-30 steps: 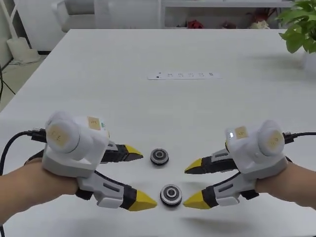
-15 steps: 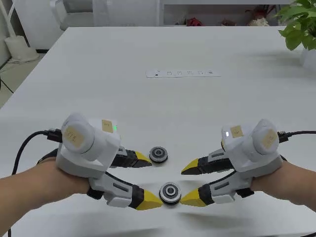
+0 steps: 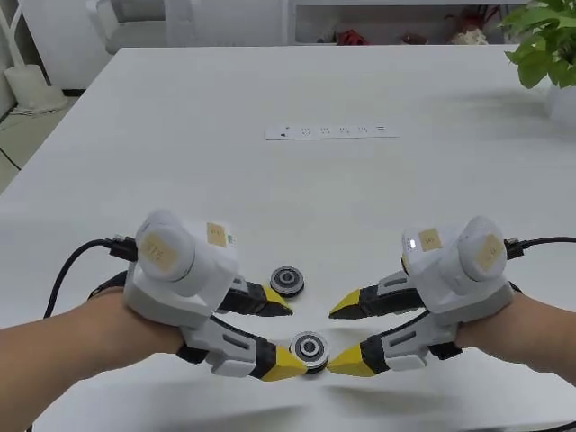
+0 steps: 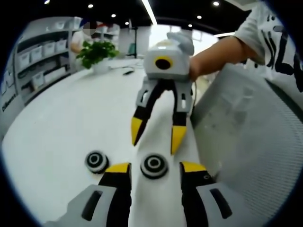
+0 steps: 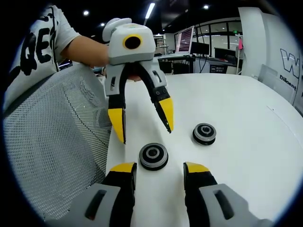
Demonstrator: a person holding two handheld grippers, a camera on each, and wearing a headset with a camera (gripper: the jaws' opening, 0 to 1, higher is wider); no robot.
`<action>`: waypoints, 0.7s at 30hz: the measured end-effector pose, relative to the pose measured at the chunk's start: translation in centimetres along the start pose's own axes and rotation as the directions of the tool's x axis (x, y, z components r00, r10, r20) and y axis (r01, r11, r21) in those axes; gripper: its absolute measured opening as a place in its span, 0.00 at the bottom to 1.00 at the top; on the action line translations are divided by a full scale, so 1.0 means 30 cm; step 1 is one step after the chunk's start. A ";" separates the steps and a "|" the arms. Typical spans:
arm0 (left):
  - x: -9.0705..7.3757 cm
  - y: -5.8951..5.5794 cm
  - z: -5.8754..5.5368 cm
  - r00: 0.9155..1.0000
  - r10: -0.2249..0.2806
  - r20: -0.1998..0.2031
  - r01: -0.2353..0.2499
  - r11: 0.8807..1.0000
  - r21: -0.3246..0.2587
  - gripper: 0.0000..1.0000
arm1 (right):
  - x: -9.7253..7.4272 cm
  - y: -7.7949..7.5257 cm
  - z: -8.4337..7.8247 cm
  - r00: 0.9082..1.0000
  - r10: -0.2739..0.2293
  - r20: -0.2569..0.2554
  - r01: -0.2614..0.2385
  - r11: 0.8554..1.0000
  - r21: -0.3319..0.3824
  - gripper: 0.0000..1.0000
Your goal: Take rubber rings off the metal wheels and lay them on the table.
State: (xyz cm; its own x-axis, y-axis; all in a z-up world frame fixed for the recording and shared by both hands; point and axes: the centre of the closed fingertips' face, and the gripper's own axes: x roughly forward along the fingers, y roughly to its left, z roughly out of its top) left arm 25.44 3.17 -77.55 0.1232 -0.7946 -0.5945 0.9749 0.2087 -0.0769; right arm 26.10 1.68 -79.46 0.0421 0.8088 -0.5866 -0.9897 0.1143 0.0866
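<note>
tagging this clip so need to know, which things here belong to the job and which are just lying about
Job: near wheel, far wheel, left tool, right tool, table.
Lying about: power strip, plant.

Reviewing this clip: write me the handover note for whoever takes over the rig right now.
Left tongs: open, holding nothing, tips beside the near wheel.
Right tongs: open, holding nothing, facing the left tongs across that wheel.
Far wheel: flat on the table just beyond, untouched.
Done: nothing yet; the near wheel's rubber ring is on, and the far one looks the same.
Left: steady the near wheel, pull its ring off, lay it on the table, then repeat with the far wheel.
</note>
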 end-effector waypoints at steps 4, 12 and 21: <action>0.013 -0.002 0.002 1.000 -0.004 -0.002 0.004 1.000 0.002 0.38 | 0.000 0.000 -0.001 1.000 -0.001 0.000 0.001 1.000 0.002 0.38; 0.033 -0.009 -0.004 1.000 -0.010 -0.018 0.011 1.000 0.018 0.31 | 0.001 0.001 -0.003 1.000 -0.002 -0.002 0.002 1.000 0.001 0.38; 0.051 -0.008 -0.018 0.999 -0.005 -0.041 0.006 1.000 0.028 0.25 | 0.004 0.006 -0.007 1.000 0.003 -0.007 -0.003 1.000 -0.002 0.38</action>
State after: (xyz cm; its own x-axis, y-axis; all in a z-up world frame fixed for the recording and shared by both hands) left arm 25.30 2.21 -78.89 0.1108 -0.7714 -0.6267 0.9805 0.1879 -0.0579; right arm 25.90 1.69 -79.68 0.0383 0.8051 -0.5919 -0.9900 0.1111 0.0870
